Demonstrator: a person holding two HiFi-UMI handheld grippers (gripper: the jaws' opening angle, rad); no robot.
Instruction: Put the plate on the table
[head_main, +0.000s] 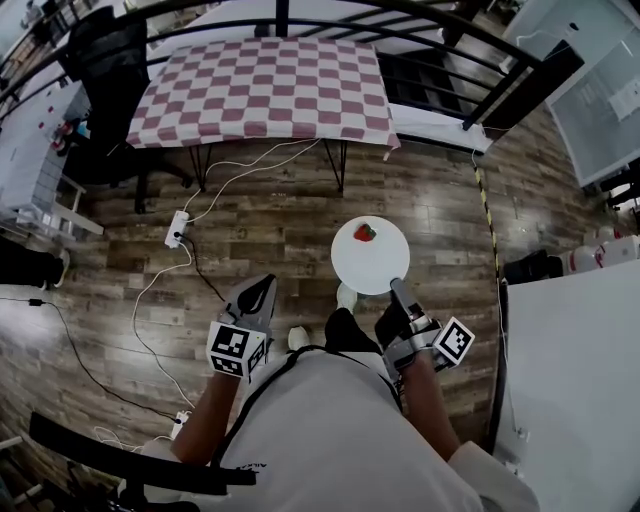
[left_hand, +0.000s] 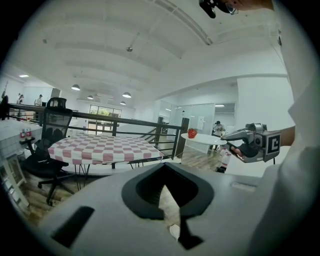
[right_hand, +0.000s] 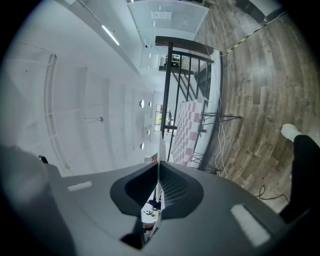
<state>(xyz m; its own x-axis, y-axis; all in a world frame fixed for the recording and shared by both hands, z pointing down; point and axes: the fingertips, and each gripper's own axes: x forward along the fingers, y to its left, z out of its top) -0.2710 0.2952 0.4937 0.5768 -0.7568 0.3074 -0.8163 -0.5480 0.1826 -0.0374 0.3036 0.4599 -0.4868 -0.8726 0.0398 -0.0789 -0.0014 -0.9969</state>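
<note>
One red item (head_main: 365, 232) on plate (head_main: 375, 265); right tongs (head_main: 397, 287) clamp rim.

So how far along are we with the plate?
Done: the white plate, with a strawberry on it, is picked up. In hand: the right gripper is clamped on its rim, holding it above the wood floor; the left gripper is empty. Left: reach the checkered table ahead and set the plate on it.

Bright, even light from round white ceiling lamps (left_hand: 126, 94); glossy brown wooden floor (head_main: 440, 190) glares at 2 o'clock; fisheye corners black.
</note>
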